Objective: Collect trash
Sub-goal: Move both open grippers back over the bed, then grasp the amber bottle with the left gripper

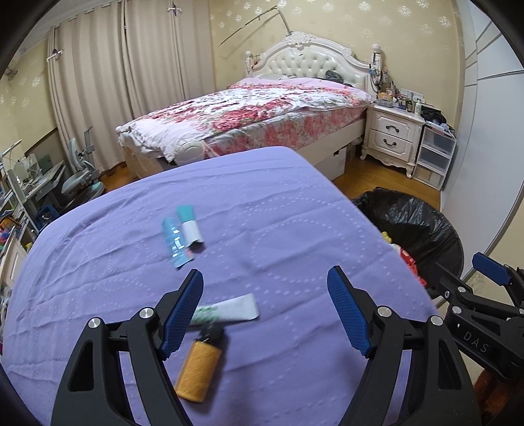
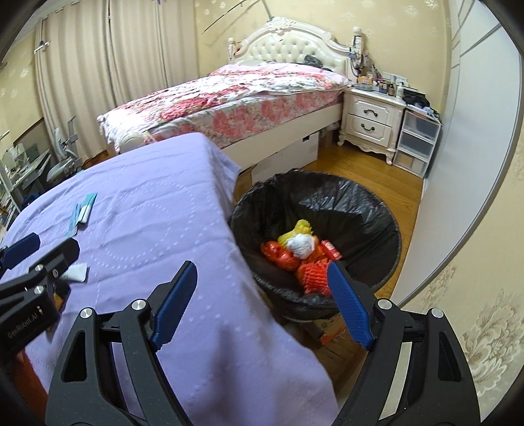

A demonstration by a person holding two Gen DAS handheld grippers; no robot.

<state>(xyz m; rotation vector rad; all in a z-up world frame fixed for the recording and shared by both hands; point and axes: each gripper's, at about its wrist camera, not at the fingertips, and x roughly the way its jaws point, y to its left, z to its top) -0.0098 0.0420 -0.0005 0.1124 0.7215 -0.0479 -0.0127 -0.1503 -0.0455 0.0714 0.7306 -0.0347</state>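
Trash remains on the purple surface beside the black-lined bin: orange spool, white tube, teal wrappers. Left gripper and right gripper hang empty, jaws wide; next, judge, descend onto the spool

A bedroom with pale yellow floral wallpaper. Cream curtains fill the upper left. A bed with white tufted headboard and pink floral bedding sits at centre. A white nightstand stands at its right on wooden floor.
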